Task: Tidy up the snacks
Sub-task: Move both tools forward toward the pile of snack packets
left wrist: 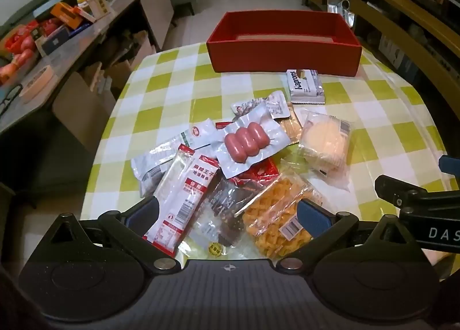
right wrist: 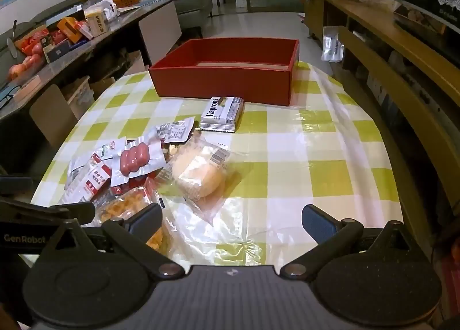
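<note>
A red open box (left wrist: 283,54) (right wrist: 224,80) stands at the far side of the checkered table; no snacks show inside it. A pile of snack packets lies in front: a sausage pack (left wrist: 247,144) (right wrist: 135,159), a red-and-white stick pack (left wrist: 184,197), an orange waffle-snack bag (left wrist: 280,212) (right wrist: 126,207), a pale bun in clear wrap (left wrist: 325,143) (right wrist: 198,172), and a white Kaprons packet (left wrist: 304,85) (right wrist: 222,113) near the box. My left gripper (left wrist: 228,213) is open, hovering over the near end of the pile. My right gripper (right wrist: 231,222) is open and empty, right of the pile.
A cluttered side table (left wrist: 57,31) with boxes and apples runs along the left. A wooden cabinet (right wrist: 402,51) stands on the right. The right gripper's body (left wrist: 419,203) shows at the right edge of the left wrist view.
</note>
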Demonstrator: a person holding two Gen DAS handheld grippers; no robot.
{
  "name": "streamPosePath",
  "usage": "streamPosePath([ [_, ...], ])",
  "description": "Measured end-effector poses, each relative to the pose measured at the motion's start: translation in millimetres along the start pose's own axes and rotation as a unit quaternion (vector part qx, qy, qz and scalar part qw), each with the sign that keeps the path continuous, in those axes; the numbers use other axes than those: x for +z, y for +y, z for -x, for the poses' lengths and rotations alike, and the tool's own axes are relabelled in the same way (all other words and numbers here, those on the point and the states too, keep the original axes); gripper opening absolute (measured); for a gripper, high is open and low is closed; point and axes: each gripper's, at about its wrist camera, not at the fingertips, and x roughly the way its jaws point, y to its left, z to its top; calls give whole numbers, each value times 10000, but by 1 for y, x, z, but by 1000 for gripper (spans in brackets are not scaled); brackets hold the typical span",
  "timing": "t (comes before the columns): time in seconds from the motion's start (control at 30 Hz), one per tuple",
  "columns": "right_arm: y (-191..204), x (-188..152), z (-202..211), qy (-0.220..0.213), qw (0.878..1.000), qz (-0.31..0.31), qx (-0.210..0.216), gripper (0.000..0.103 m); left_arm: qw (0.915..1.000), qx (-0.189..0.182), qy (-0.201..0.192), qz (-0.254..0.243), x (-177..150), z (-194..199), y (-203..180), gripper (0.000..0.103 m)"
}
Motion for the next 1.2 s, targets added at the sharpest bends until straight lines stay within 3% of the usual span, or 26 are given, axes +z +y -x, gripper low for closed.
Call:
streamPosePath([
  [1.2, 0, -4, -12, 197, 9997, -107, 90, 103, 9998, 71, 173, -2, -3, -9, -4, 103],
])
